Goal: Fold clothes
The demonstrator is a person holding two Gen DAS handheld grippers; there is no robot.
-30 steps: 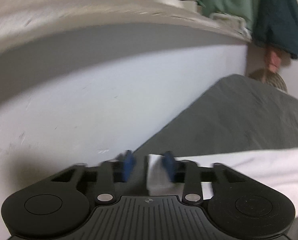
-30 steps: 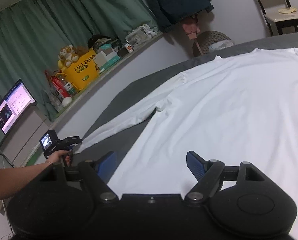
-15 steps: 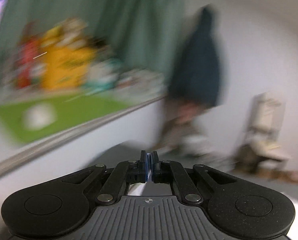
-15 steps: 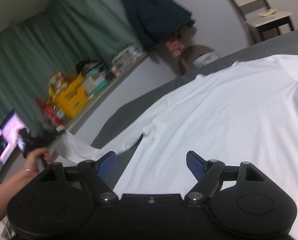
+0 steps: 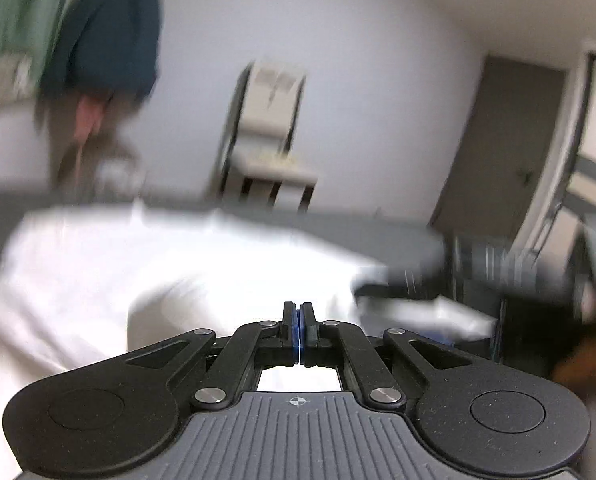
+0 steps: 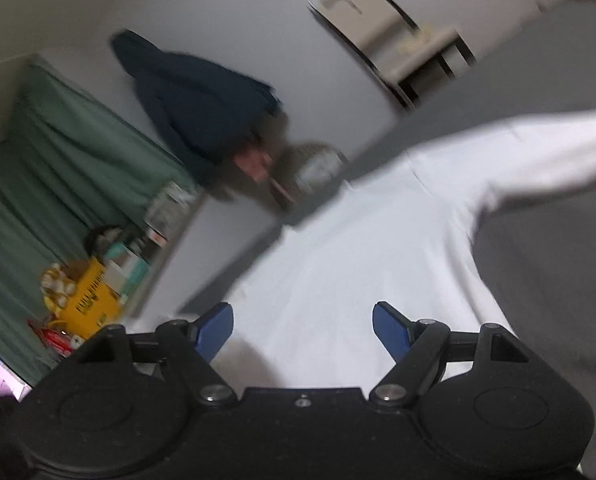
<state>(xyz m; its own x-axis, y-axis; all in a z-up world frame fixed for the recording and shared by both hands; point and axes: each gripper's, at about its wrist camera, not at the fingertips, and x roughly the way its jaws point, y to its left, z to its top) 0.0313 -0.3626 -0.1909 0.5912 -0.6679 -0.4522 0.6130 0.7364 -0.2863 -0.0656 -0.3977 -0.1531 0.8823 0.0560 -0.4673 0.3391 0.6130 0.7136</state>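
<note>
Just one white shirt (image 6: pixel 338 264), two tools.

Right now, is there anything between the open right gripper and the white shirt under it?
Nothing visible. The right gripper is open over the white shirt, with only bare cloth between its fingers. The frame is blurred.

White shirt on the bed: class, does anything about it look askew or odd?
Nothing looks damaged. One sleeve of the white shirt stretches away from the body across the grey bed, not yet folded in. The left tongs are shut, the right tongs open.
</note>
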